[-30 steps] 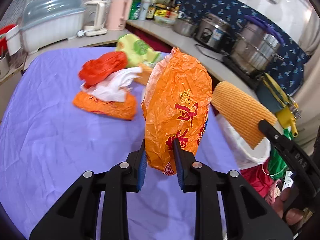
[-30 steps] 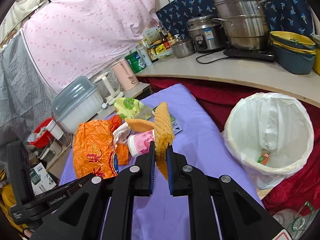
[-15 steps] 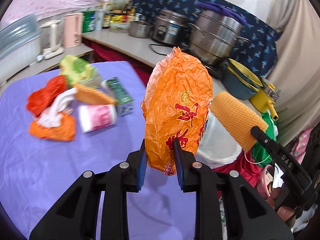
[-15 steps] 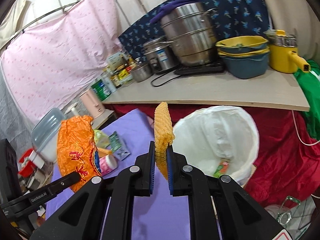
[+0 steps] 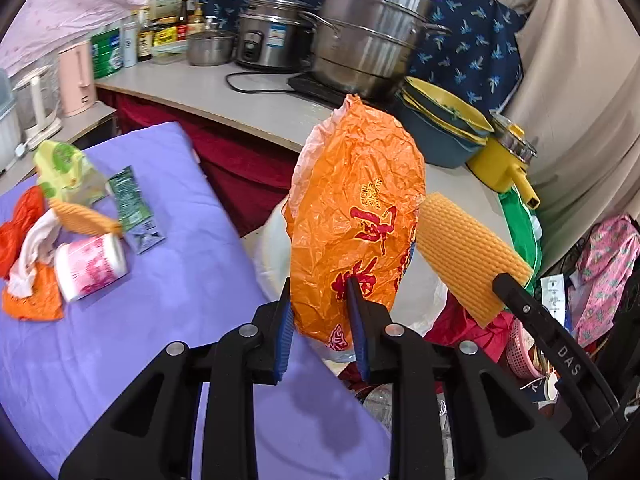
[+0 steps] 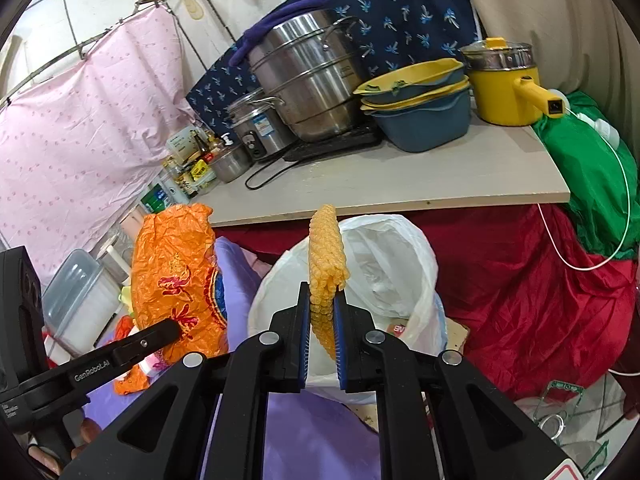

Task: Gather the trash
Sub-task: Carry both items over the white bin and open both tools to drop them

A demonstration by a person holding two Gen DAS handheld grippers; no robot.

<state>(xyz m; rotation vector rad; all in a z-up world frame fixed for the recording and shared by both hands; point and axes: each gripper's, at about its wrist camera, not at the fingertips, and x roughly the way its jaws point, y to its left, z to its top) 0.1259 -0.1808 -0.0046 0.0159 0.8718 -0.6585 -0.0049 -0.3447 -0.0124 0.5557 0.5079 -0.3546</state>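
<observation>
crinkled glossy orange plastic bag (image 5: 356,220): thin film, heavily creased. ribbed yellow foam net sleeve (image 6: 326,256): matt, knobbly weave. thin white plastic bin liner (image 6: 384,264): translucent, wrinkled. smooth matt purple cloth table cover (image 5: 160,320). far: brushed shiny steel steamer pot (image 5: 368,48); glossy yellow enamel saucepan (image 6: 508,92); matt pale wood-look counter (image 6: 400,176). right: sheeny red cloth drape (image 6: 520,280).

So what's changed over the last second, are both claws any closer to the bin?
Both claws have swung away from the purple table toward the white-lined bin, which now sits right behind the yellow foam net. Nothing was taken or let go: the left claw still pinches the orange bag, the right claw the net.
</observation>
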